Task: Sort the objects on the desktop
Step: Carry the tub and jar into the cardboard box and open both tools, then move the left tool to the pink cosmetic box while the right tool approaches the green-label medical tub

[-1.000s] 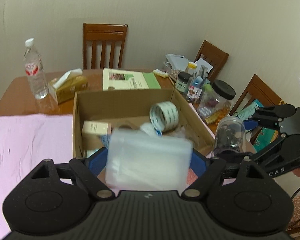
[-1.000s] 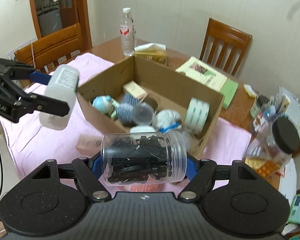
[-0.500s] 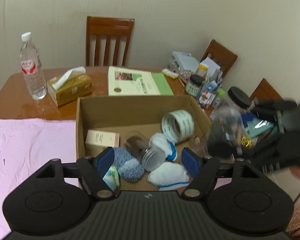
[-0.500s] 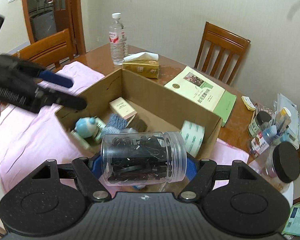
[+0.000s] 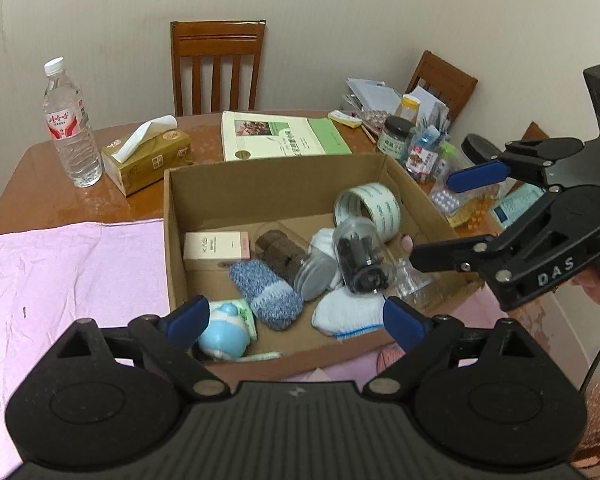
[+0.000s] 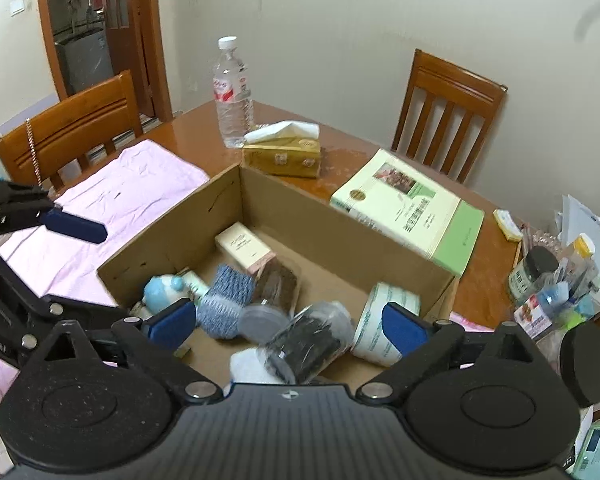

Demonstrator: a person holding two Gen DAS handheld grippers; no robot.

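Nearest to both cameras, the left gripper (image 5: 296,320) and the right gripper (image 6: 286,322) are seen with their blue pads spread wide and nothing between them; both are released. Just beyond the pads, the box (image 5: 172,240) is found, and the jar (image 6: 306,344) of dark clips is lying inside it on its side, blurred in both views, so it cannot be told whether it has settled. From the right gripper the jar lies straight ahead and below, between the pads' line of sight, with its long axis slanted from near-left to far-right; from the left gripper it lies ahead and to the right, so the right gripper is judged the nearer. The jar (image 5: 360,258) is seen resting among the socks (image 5: 266,294), beside the tape (image 5: 368,210). The right gripper is held over the box's right rim, tilted down into it; the left is held level over the near wall. Farther off, the cloth (image 5: 68,276) is seen bare, then the bottle (image 5: 72,128) and chairs (image 5: 218,66).
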